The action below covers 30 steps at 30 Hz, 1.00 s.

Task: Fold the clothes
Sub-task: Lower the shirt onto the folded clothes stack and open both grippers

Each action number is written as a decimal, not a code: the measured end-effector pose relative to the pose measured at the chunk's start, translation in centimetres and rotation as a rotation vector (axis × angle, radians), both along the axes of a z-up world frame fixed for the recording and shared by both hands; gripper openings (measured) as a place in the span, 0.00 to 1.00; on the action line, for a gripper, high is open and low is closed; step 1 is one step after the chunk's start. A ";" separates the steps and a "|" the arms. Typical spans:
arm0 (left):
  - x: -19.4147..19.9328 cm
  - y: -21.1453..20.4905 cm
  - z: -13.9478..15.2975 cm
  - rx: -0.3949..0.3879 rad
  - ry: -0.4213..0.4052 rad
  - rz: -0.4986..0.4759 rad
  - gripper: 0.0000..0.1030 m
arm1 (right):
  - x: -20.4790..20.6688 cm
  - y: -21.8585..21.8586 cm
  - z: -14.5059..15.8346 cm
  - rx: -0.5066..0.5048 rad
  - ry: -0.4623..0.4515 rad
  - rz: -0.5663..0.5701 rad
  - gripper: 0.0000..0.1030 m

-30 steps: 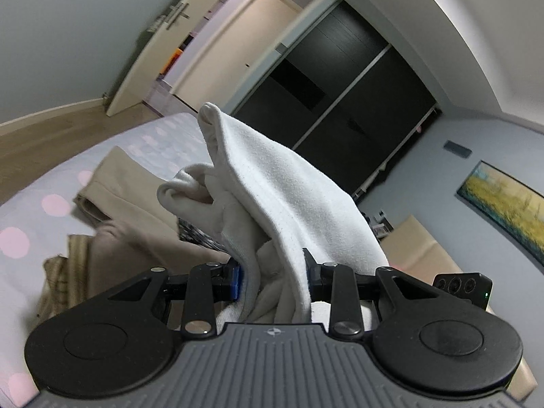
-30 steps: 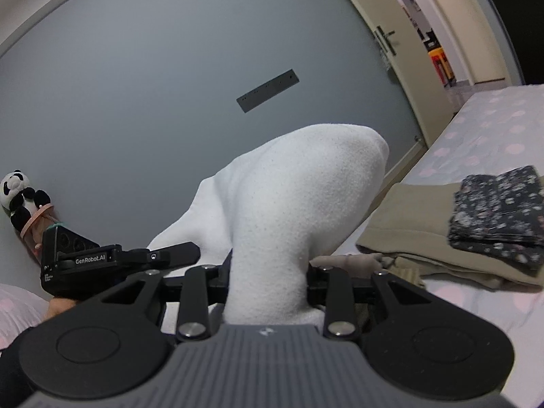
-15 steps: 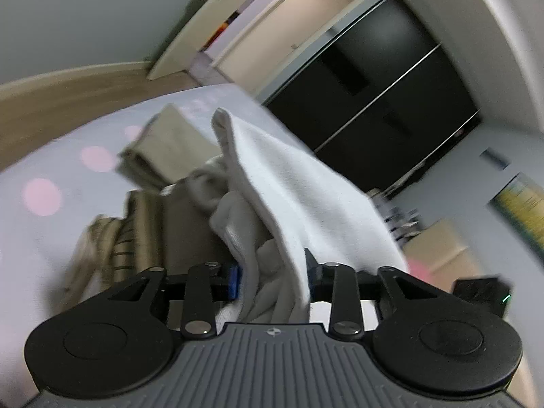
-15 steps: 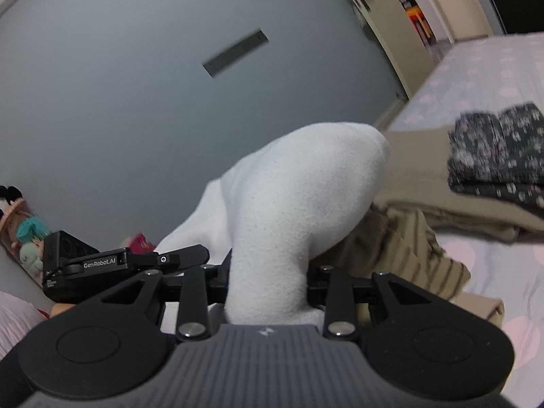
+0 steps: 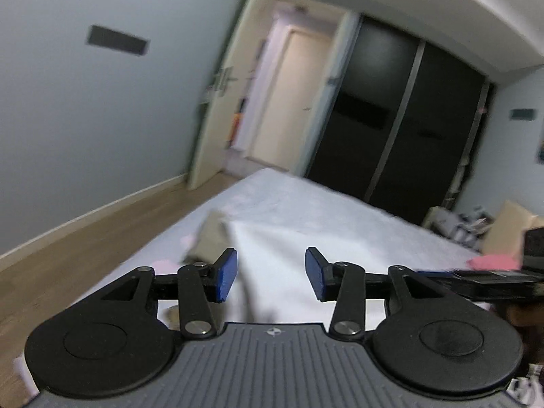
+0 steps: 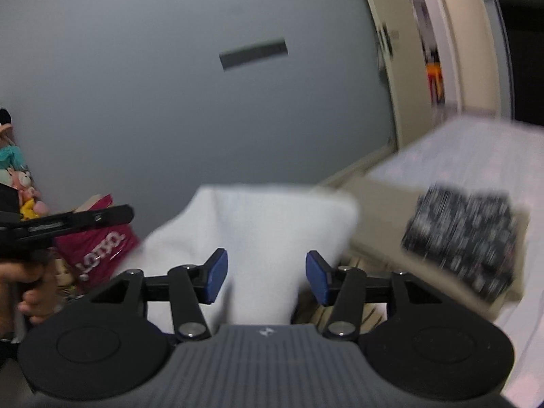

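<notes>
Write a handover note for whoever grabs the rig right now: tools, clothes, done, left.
Left tool: open, jaws just been opening, pads clear of the white garment lying below on the bed.
Right tool: open, jaws also just opening; white cloth between the pads, not pinched.
Done: a dark patterned piece sits folded on a folded beige piece.
Left: fold the white garment, just let go; striped cloth beneath the right tool looks unfolded. Both frames blurred.

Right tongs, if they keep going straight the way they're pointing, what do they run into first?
Most likely the white garment. It already lies between the open right tongs, whose jaws have just been opening, and bulges up straight ahead. Beyond it is only grey wall, though blur makes depth unclear.
</notes>
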State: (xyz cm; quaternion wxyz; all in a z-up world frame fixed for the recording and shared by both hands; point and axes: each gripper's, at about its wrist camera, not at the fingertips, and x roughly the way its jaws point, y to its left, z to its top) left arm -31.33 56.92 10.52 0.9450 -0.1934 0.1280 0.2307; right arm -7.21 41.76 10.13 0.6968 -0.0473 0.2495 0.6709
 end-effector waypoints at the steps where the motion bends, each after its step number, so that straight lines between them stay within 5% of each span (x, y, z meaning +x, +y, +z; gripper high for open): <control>1: 0.5 -0.5 0.3 0.012 -0.008 -0.028 0.45 | -0.3 0.0 0.7 0.033 -0.024 -0.016 0.54; 5: 3.0 -1.5 -0.1 0.059 0.008 -0.044 0.46 | -1.6 1.3 2.1 0.132 -0.126 -0.014 0.53; 9: 5.0 -1.9 -2.4 0.054 0.044 0.035 0.46 | -3.0 5.6 0.2 0.086 -0.248 0.012 0.46; 12: 7.0 -1.7 -4.8 0.097 0.154 0.086 0.45 | -2.6 7.6 -2.4 0.046 -0.234 0.009 0.45; 15: 7.0 -0.8 -6.3 0.065 0.147 0.091 0.41 | -1.7 8.6 -5.0 0.004 -0.239 0.008 0.45; 20: 5.5 0.9 -7.1 -0.023 0.104 0.115 0.36 | 1.6 7.4 -7.0 0.051 -0.045 -0.040 0.45; 21: 5.1 1.2 -7.3 -0.043 0.100 0.117 0.41 | 1.9 7.2 -7.3 0.058 -0.024 -0.046 0.45; 22: 4.7 1.6 -7.5 -0.065 0.094 0.125 0.59 | 2.1 6.9 -7.5 0.061 -0.020 -0.053 0.45; 23: 4.3 2.0 -7.7 -0.089 0.088 0.137 0.63 | 2.0 6.8 -7.6 0.062 -0.019 -0.061 0.45; 30: 1.9 0.9 -6.3 -0.071 0.038 0.183 0.47 | 2.0 3.2 -5.7 0.169 0.042 -0.190 0.48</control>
